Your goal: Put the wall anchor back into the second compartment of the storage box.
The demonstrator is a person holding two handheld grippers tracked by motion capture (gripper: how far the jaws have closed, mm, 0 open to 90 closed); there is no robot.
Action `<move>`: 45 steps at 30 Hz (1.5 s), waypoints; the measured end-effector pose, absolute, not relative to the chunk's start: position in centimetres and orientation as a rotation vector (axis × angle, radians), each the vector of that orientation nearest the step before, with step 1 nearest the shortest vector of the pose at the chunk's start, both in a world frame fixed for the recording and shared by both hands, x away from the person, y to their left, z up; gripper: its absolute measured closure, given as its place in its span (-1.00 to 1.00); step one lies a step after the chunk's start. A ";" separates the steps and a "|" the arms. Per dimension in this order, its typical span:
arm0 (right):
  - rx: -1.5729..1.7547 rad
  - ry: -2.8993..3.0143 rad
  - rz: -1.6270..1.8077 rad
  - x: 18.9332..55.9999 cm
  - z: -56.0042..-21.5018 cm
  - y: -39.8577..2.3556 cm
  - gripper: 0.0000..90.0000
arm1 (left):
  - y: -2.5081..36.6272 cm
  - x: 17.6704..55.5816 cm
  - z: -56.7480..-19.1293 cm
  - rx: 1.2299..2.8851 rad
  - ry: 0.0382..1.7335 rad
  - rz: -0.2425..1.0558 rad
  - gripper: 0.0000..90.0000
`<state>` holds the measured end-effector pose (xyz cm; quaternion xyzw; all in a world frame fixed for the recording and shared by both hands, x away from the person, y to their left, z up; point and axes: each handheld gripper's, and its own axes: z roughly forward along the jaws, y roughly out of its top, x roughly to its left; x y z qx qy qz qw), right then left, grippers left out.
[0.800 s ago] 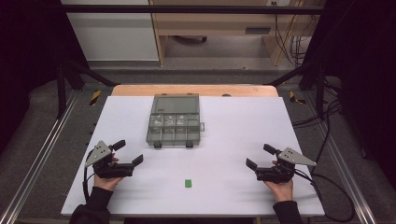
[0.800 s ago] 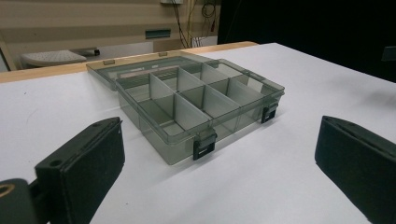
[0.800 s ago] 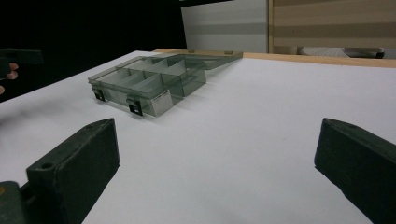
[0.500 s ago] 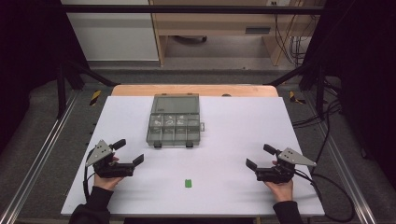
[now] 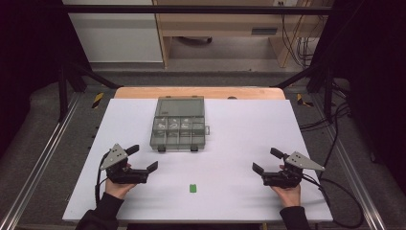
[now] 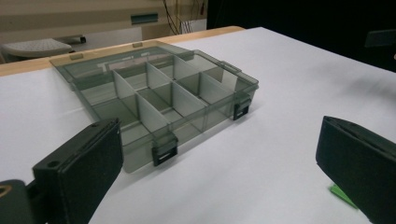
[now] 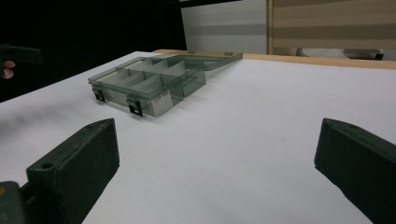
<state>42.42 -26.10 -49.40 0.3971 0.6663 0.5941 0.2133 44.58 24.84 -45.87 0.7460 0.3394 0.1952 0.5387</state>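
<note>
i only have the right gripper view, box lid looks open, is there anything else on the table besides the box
Observer: Yes, a small green piece lies on the white table, nearer the person than the compartment box, between the two hands.
Operator: which gripper is closer to it
Observer: The left gripper; in the left gripper view the green piece peeks out beside one jaw.
Operator: is the left one holding anything
Observer: No, its jaws stand wide open with nothing between them.
Operator: anything in the box
Observer: From above, small pale items show in the middle row of compartments; what they are I cannot tell.
</note>
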 end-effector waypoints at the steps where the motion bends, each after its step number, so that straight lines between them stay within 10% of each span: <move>1: 1.102 1.849 1.649 42.4 -49.4 -26.1 -0.99 | 24.5 44.5 -45.9 1.782 0.805 0.460 -0.99; 27: 1.113 1.856 1.639 42.5 -49.5 -26.0 -0.99 | 16.1 42.8 -47.6 2.011 0.851 0.331 -0.91; 45: 1.119 1.857 1.631 42.5 -49.4 -26.1 -0.99 | 13.4 41.9 -49.4 2.138 0.922 0.201 -0.23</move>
